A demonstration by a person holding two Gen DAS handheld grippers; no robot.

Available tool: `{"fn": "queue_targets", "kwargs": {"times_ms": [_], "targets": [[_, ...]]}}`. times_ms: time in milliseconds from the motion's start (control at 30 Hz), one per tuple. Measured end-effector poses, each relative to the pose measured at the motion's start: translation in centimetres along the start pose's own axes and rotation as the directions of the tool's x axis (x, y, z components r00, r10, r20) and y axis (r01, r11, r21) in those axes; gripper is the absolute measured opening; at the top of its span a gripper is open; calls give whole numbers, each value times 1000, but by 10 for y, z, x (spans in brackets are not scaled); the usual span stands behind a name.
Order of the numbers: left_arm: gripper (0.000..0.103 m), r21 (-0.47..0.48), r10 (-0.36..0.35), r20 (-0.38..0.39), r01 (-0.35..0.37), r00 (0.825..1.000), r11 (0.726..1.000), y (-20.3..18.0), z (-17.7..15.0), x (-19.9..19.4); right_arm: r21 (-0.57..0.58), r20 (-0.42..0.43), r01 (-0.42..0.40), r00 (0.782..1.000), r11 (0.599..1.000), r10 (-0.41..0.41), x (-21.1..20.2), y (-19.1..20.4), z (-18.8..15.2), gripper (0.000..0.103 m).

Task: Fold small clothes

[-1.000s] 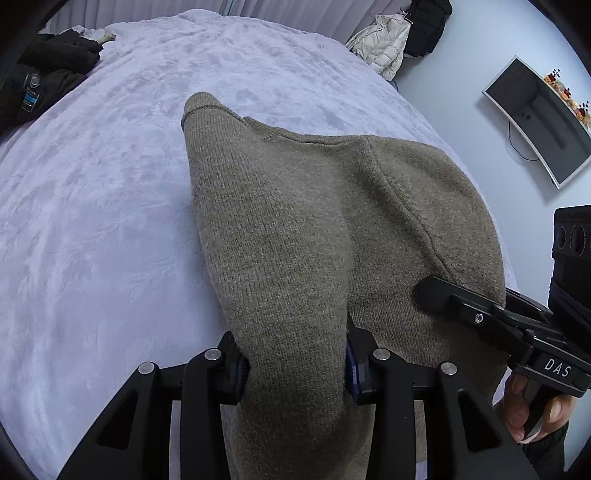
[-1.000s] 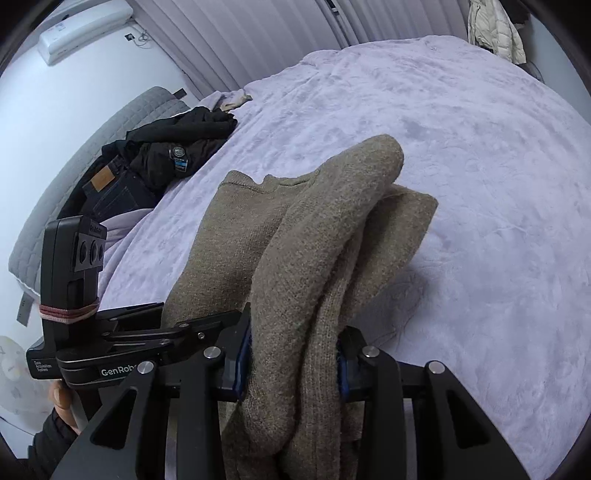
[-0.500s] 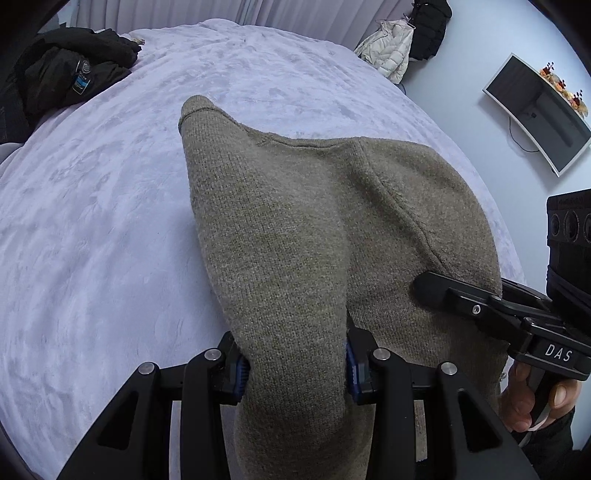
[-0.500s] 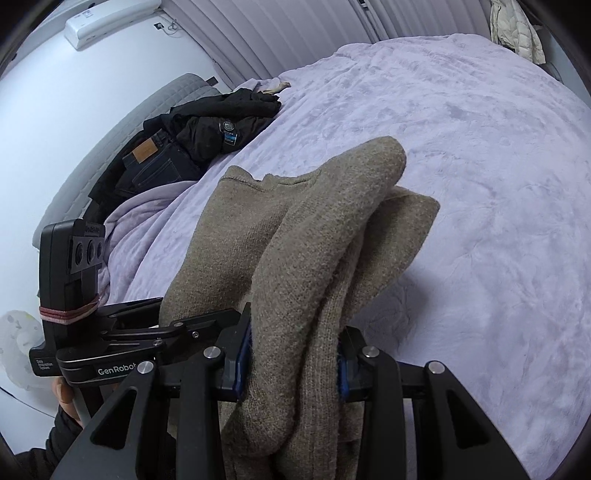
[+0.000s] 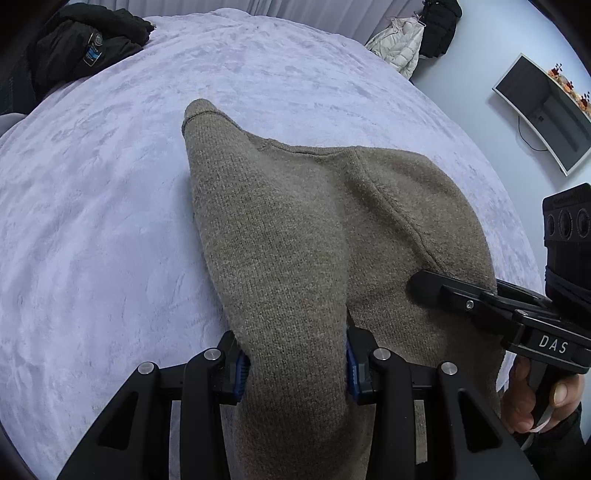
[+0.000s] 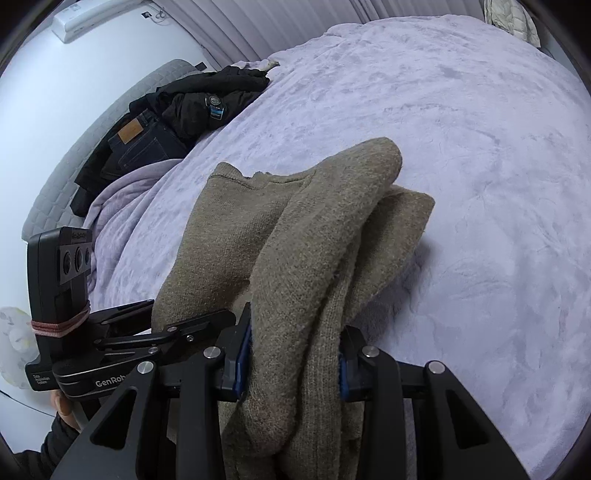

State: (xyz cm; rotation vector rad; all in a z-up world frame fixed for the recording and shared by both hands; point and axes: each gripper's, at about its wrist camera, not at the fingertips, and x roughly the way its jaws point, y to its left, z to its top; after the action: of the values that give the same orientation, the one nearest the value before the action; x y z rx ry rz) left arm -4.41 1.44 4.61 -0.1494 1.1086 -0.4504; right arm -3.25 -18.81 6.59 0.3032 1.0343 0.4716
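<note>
Fingers (image 5: 240, 365) of both grippers, angled down over the lilac bedspread (image 5: 92, 240), clamp bunched folds of the brown sweater (image 5: 295, 240)

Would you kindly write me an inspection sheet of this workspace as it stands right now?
Surface: lilac bedspread, plush, lightly rumpled.
Job's things: one olive-brown knit sweater, gathered in thick folds, far end resting on the bedspread.
Clutter: black jacket and dark jeans piled at the bed's edge.
Grippers: left gripper and right gripper both shut on bunched sweater.
Cables: a thin cable hangs under the wall-mounted screen.
Surroundings: pale puffer jacket hanging beside the curtains; air conditioner high on the wall.
</note>
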Motion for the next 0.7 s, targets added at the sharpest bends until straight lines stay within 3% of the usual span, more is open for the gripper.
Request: {"fn": "queue_targets", "kwargs": {"times_ms": [267, 300, 333, 400, 467, 533, 633, 700], "targets": [[49, 10, -8, 10, 8, 1000, 1000, 3, -6, 6, 48, -5, -11, 1000, 999, 12, 9, -16, -4, 39], [58, 9, 4, 15, -4, 1000, 1000, 4, -7, 6, 51, -6, -13, 1000, 999, 13, 10, -18, -5, 41], [79, 9, 23, 17, -23, 1000, 1000, 5, -8, 8, 53, -6, -12, 1000, 998, 13, 10, -19, -5, 42], [103, -12, 95, 11, -95, 995, 995, 11, -11, 11, 71, -11, -14, 1000, 997, 14, 11, -26, -6, 55], [103, -43, 47, 16, -46, 999, 998, 21, -15, 8, 125, -20, -13, 1000, 992, 15, 13, -38, -6, 66], [103, -69, 39, 25, -37, 999, 997, 29, -18, 0, 170, -10, -50, 999, 984, 52, 8, -50, -6, 66], [103, -67, 89, 74, -84, 993, 994, 33, -23, -23, 158, 38, -27, 999, 987, 21, -15, -52, -7, 66], [103, -54, 132, 124, -126, 983, 991, 30, -23, -41, 69, 93, 43, 994, 997, -50, -39, -36, -8, 66]]}}
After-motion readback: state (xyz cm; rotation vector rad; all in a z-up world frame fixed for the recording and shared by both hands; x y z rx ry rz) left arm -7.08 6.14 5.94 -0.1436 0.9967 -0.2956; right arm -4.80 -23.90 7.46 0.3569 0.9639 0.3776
